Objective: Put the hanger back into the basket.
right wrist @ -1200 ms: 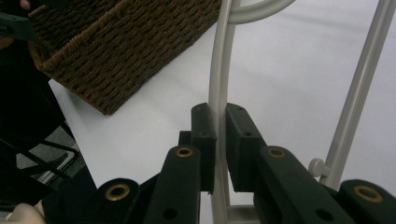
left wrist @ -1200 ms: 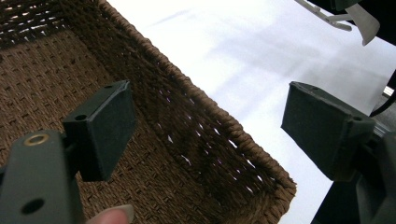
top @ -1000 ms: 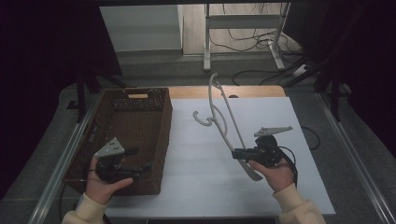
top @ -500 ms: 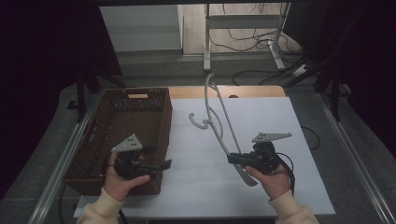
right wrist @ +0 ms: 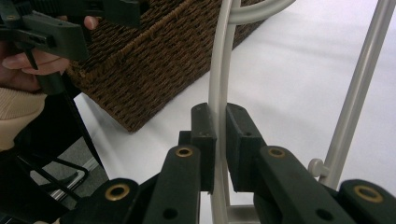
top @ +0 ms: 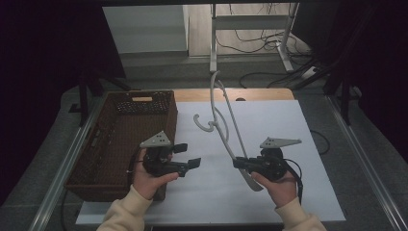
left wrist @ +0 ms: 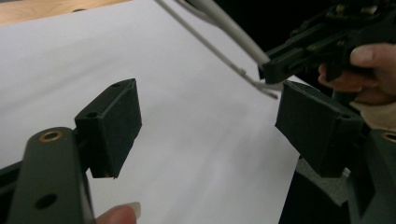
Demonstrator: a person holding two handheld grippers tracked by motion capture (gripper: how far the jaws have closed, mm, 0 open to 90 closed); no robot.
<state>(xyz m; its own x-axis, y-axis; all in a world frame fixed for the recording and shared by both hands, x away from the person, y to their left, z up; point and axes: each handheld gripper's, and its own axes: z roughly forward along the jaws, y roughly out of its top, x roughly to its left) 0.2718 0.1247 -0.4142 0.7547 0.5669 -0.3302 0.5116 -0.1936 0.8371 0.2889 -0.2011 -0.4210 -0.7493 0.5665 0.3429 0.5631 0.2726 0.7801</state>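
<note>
The right gripper (top: 239, 163) has its jaws closed tight on the lower part of a white plastic hanger (top: 226, 120), and in the right gripper view the two black pads press on the curved white bar (right wrist: 218, 84) from both sides, with the thin straight rod (right wrist: 359, 88) of the hanger standing just beside them. In the high view the hanger rises from this gripper in a tilted way, up and away from the person, so that its hook end (top: 202, 124) hangs above the white sheet (top: 269, 120) which covers the table (top: 260, 94); only the grip holds it and most of it is in the air over the sheet. The left gripper (top: 188, 155) is over the left edge of the sheet, just beside the brown wicker basket (top: 120, 139), and it points toward the right gripper. Its jaws have just been closing a little, but they stand wide apart and nothing is between them; in the left gripper view the white sheet is seen through the gap, and the hanger (left wrist: 224, 32) with the right gripper (left wrist: 280, 65) on it is farther off, near the right pad. The two grippers are near each other but they are not touching. The basket stands at the left side of the table, partly on the sheet.
</note>
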